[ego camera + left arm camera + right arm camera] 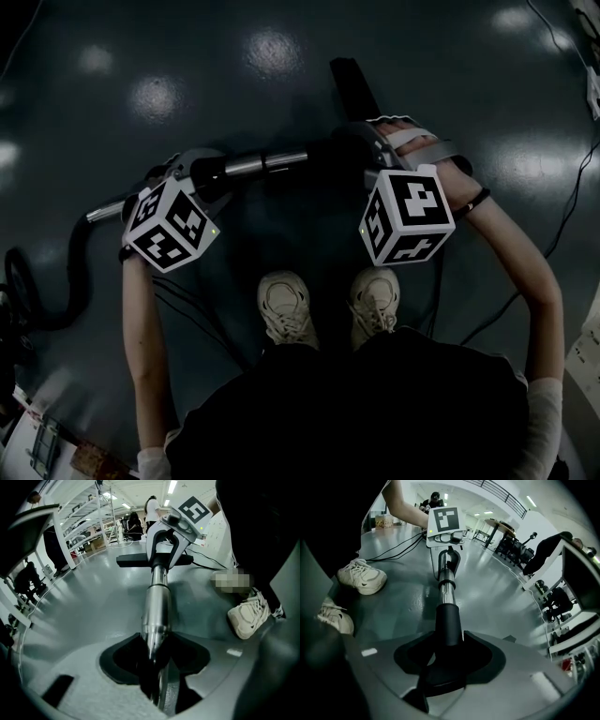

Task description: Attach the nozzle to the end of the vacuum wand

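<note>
The left gripper (154,667) is closed on the metal vacuum wand (157,602), with its jaws rather wide because the tube is thick. The right gripper (446,660) clamps the black neck of the nozzle (450,620), which meets the wand end between the 2 grippers. I cannot tell if the joint is pushed fully home. If it is not, or if the 2 hands tilt against each other, the neck may jam or slip off. The hose (75,272) may also drag the wand back.
</note>
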`<state>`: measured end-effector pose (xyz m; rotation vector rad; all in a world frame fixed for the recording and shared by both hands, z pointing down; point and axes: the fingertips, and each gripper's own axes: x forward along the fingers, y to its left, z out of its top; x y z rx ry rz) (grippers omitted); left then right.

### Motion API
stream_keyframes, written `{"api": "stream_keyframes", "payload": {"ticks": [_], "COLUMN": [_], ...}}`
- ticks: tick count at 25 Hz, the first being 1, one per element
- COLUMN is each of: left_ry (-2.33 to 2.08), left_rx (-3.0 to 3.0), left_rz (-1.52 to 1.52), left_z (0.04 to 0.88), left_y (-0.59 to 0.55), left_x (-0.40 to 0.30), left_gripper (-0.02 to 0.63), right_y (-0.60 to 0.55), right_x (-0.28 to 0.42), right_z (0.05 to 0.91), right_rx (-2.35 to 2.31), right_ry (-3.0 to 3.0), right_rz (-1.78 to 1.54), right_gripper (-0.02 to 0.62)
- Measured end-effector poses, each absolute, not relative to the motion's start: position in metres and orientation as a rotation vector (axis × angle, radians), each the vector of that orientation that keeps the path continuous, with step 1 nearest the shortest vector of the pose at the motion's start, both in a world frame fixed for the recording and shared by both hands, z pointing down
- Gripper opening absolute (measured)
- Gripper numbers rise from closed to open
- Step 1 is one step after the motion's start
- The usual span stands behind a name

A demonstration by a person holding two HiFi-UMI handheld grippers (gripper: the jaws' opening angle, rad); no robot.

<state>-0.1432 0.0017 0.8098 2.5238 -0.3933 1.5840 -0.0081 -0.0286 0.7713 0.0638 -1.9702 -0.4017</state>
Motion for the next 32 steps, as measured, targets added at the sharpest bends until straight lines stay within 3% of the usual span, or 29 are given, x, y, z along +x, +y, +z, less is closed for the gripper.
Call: {"api": "stream_keyframes", "payload": {"ticks": [6,10,12,14,18,21,32], "left_ry": [-0.428,-0.535,-0.678,-0.868,-1.334,-1.670,-1.821], "left_rx": [2.519,2.576,2.650,2.709,2.589,2.366,2.285], "left_rz": [1.599,1.396,1.183,0.848,0.169,-0.092,-0.066], "left_z": [0.822,0.789,0.760,0.727,0.670,0.653,0.668], "left_y": [-0.004,-0.013,-0.031,-0.056,-0.099,-0.114,-0.132], "left_x": [-0.143,-0.133,-0.117,-0.101,-0.098,-0.117,-0.127], "left_gripper": [0.201,0.210,0.182,0.006,0.005,0.005,0.005], "right_y": [-0.034,-0.036,-0.047,-0.070,-0.120,-0.147,-0.166], "right_x": [-0.007,-0.004,-0.005,-0.009,-0.004,0.018,0.038], "right_z": [0.792,0.771,0.752,0.724,0.671,0.648,0.660], "right_rx": [0.057,0.121,0.219,0.401,0.834,1.186,1.441], "right_ry": [-1.964,-2.073,-2.185,-2.342,-2.624,-2.687,-2.635], "right_rz": [-0.380,-0.282,-0.179,-0.025,0.475,0.689,0.619], "right_gripper": [0.198,0.193,0.182,0.023,0.008,0.006,0.006]}}
